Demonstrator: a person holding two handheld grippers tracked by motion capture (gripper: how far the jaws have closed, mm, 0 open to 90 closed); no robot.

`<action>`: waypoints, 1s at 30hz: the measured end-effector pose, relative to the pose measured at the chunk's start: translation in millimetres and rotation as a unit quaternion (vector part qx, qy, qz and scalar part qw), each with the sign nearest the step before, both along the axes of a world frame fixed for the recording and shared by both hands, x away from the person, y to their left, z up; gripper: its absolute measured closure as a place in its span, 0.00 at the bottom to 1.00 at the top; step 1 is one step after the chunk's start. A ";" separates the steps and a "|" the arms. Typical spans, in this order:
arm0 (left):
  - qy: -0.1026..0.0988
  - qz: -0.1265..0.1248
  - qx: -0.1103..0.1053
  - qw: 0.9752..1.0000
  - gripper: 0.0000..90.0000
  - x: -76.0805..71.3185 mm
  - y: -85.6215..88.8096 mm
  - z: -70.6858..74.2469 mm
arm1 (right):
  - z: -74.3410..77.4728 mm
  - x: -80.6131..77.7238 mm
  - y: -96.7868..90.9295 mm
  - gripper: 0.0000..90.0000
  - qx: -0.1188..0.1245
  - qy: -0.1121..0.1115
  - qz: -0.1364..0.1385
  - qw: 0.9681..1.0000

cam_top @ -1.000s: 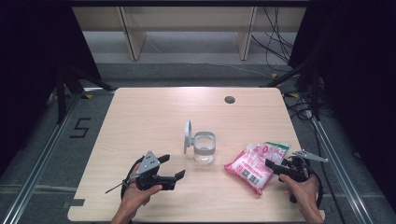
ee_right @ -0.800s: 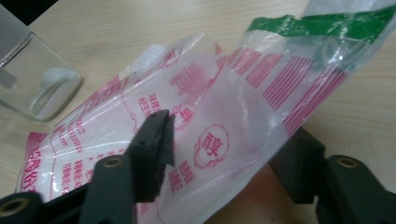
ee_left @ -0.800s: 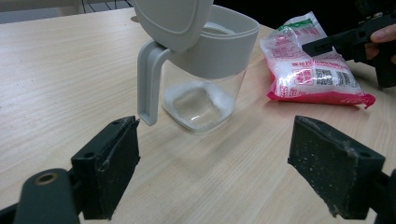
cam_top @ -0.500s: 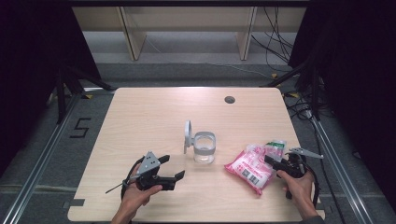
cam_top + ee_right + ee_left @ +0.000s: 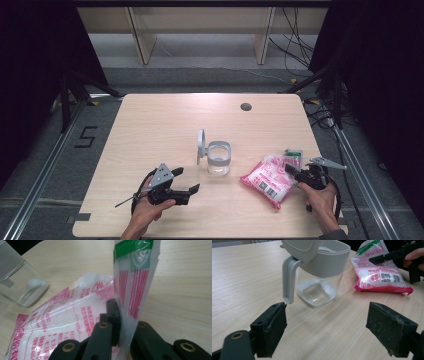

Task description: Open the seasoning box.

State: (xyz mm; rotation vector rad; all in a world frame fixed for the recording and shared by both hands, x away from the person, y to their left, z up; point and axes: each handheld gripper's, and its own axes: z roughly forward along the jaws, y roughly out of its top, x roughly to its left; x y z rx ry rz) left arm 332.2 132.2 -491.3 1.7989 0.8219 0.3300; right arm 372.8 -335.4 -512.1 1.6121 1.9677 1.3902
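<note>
A clear glass jar (image 5: 218,159) with a grey collar and a flipped-up grey lid (image 5: 200,146) stands mid-table; a little white powder lies at its bottom (image 5: 317,291). A pink and white bag (image 5: 269,179) with a green top lies to its right. My right gripper (image 5: 292,170) is shut on the bag's top edge (image 5: 132,282), which stands up between the jaws. My left gripper (image 5: 186,186) rests open near the front left, jaws spread wide with nothing between them, pointing toward the jar (image 5: 317,270).
A small dark round hole (image 5: 245,106) sits in the wooden table (image 5: 160,125) at the back right. Shelving legs and cables lie on the floor beyond the table's far edge.
My right gripper has shifted slightly left onto the bag's edge and lifted it. My left gripper has stayed put.
</note>
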 end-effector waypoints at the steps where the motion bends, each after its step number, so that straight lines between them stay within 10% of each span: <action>1: 0.002 -0.001 0.007 1.000 0.17 -0.6 -0.6 -0.2 | 0.6 2.6 -2.4 1.00 -0.022 -0.026 0.013 0.999; 9: 0.004 -0.008 0.012 1.000 0.17 -3.3 -7.9 -3.8 | 32.3 -11.7 17.2 1.00 -0.020 -0.097 0.044 0.994; 19: -0.013 -0.043 0.003 0.999 0.22 -14.2 -41.1 -1.3 | 59.9 -24.0 34.1 1.00 -0.005 -0.126 0.068 0.990; 30: 0.004 -0.066 0.045 0.997 0.22 -15.0 -78.2 -11.6 | 86.1 -25.4 61.7 1.00 -0.027 -0.166 0.114 0.979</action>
